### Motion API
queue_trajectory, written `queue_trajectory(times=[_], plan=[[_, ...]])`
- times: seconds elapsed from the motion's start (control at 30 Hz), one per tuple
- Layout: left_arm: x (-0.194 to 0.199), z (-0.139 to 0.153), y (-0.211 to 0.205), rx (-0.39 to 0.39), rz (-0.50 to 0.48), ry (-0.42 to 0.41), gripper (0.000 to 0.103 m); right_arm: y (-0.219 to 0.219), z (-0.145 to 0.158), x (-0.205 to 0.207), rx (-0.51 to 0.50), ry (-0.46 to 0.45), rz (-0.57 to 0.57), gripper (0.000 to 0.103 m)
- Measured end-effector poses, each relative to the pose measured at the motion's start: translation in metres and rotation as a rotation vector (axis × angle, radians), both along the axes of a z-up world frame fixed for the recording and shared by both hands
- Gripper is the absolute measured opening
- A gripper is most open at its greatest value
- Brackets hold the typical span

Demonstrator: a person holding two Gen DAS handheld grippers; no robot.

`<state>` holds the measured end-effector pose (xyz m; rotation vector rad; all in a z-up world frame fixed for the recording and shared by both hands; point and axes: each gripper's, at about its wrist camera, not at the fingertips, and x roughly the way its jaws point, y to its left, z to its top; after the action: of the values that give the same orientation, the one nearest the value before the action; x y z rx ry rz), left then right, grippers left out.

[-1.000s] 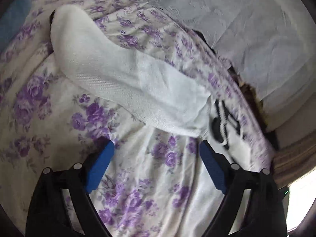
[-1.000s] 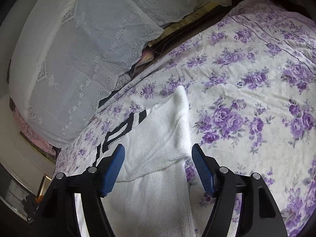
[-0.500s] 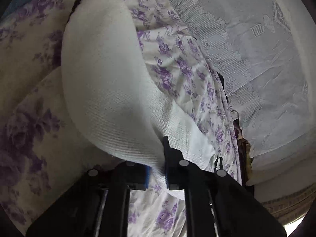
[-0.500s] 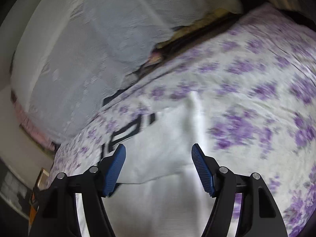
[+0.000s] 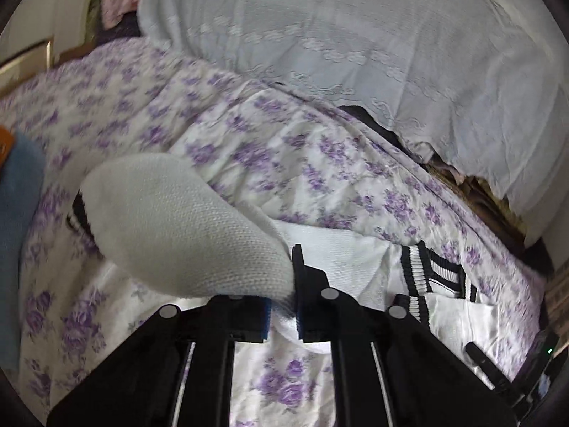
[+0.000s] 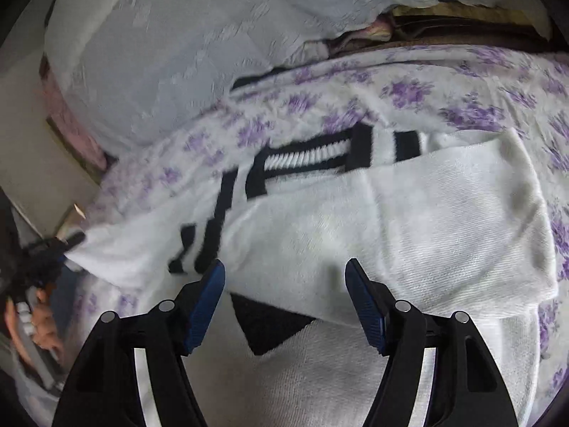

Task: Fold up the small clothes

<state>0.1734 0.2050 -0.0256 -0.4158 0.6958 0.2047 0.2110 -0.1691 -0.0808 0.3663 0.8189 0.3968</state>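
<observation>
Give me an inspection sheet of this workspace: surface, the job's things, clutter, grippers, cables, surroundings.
Surface: floral bedspread, purple on white, rumpled.
Job's things: white sock pinched at one end and lifted; white garment with black stripes spread on the bed.
Clutter: blue cloth at the left edge.
Grippers: left gripper shut on the sock, having just closed; right gripper open above the striped garment, pads not pressing it.
Cables: nothing seen.
Surroundings: white lace cover over bedding behind; a hand at the right view's left edge.
</observation>
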Motion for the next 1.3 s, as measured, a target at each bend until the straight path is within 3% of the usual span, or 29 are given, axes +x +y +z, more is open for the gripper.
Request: queue_trajectory(times=[0.27,0.8,0.97,1.07,1.13,1.17,1.23,1.27,1.3], plan=[[0.024,0.023,-0.076,0.163,-0.133,-0.01,0.009,-0.058,0.004,0.009,0.173,0.036,-0.124,0.073],[0.047,0.028,-0.193,0.241,-0.313,-0.016,0.009,-0.098,0.008,0.015,0.304,0.035,-0.204,0.073],[0.053,0.003,-0.241,0.3,-0.393,0.023,0.009,-0.112,0.009,0.015,0.336,0.032,-0.241,0.073],[0.062,-0.036,-0.274,0.375,-0.466,0.118,0.012,-0.117,0.007,0.017,0.343,0.036,-0.255,0.073],[0.061,-0.06,-0.29,0.436,-0.497,0.182,0.022,-0.118,0.006,0.018,0.345,0.039,-0.257,0.073],[0.056,-0.064,-0.297,0.481,-0.5,0.174,0.028,-0.119,0.006,0.018,0.345,0.04,-0.258,0.073],[0.036,-0.063,-0.308,0.602,-0.525,0.123,0.057,-0.12,0.006,0.019,0.345,0.039,-0.258,0.073],[0.027,-0.06,-0.309,0.616,-0.559,0.11,0.085,-0.12,0.006,0.019,0.346,0.04,-0.258,0.073],[0.017,-0.054,-0.306,0.62,-0.593,0.085,0.096,-0.12,0.005,0.019,0.347,0.041,-0.259,0.073]])
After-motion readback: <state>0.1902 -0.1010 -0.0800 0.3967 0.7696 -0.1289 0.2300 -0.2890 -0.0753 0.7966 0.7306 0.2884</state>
